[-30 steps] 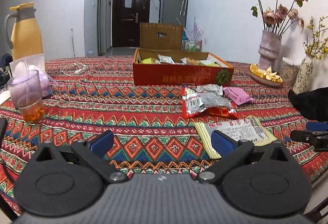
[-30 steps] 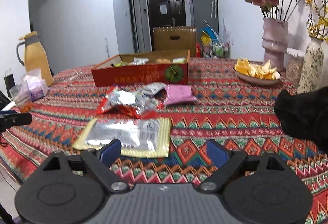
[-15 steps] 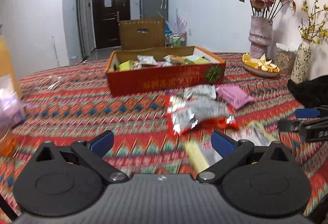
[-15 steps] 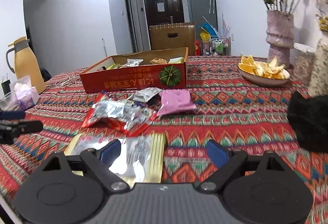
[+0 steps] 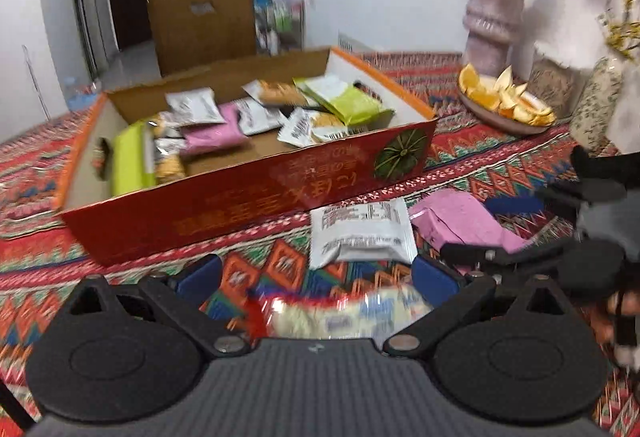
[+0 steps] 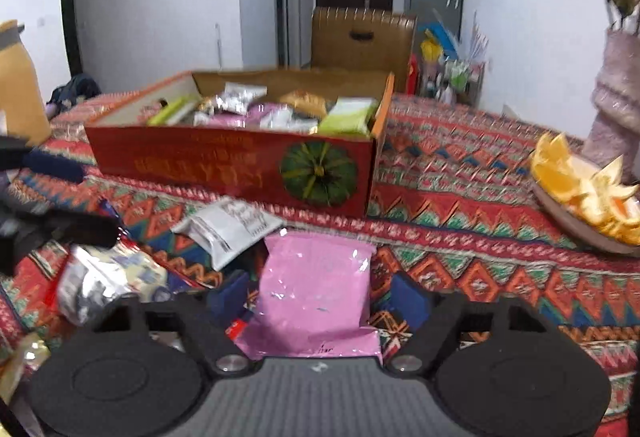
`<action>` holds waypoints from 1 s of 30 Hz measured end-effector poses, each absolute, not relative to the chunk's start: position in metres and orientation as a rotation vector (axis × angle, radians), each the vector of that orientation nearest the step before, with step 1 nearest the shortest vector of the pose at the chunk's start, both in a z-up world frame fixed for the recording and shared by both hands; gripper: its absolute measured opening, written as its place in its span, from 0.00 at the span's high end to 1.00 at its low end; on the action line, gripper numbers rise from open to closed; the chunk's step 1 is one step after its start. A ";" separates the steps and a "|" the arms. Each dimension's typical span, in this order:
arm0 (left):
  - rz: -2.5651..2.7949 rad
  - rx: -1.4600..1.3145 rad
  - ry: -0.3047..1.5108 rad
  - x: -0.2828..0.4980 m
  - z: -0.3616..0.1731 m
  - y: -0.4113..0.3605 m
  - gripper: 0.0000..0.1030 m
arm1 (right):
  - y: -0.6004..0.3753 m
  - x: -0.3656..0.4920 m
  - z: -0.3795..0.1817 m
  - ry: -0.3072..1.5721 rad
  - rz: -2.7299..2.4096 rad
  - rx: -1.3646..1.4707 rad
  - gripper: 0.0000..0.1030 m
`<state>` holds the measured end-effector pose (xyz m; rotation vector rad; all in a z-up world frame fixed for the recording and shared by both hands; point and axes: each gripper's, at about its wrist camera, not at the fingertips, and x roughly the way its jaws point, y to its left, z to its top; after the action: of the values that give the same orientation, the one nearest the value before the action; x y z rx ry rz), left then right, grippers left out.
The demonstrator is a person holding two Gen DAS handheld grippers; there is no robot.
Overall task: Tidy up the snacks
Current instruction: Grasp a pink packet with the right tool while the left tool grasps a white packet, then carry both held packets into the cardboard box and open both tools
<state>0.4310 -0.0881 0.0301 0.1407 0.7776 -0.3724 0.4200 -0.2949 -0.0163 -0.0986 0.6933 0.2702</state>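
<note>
A red cardboard box with several snack packets inside stands on the patterned tablecloth; it also shows in the right wrist view. My left gripper is open, with a red-and-silver snack bag lying between its fingers, blurred. A white packet and a pink packet lie in front of the box. My right gripper is open, its fingers either side of the pink packet. The white packet and the silver bag lie to its left.
A plate of orange peels and a pink vase stand at the right. A yellow jug stands at the far left. A brown carton is on the floor behind the table.
Both grippers have moved forward and down toward the box. The left now straddles the red-and-silver bag, the right the pink packet. The yellow-edged packet has passed out of view.
</note>
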 end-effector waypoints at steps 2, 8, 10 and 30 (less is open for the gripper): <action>-0.403 0.150 0.807 0.450 0.024 -0.101 0.00 | -0.302 0.422 -0.023 0.691 0.279 -0.066 0.41; -0.417 0.163 0.938 0.498 -0.006 -0.137 0.06 | -0.346 0.410 -0.026 0.656 0.152 0.024 0.41; -0.399 0.192 0.902 0.500 -0.010 -0.145 0.17 | -0.359 0.408 -0.026 0.645 0.139 0.074 0.41; -0.424 0.064 0.653 0.393 0.063 -0.098 0.88 | -0.340 0.372 -0.007 0.557 0.169 0.044 0.41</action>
<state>0.3925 -0.0977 0.0633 0.0638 0.6532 -0.4240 0.3723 -0.3403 -0.0074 0.0437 0.5569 0.1689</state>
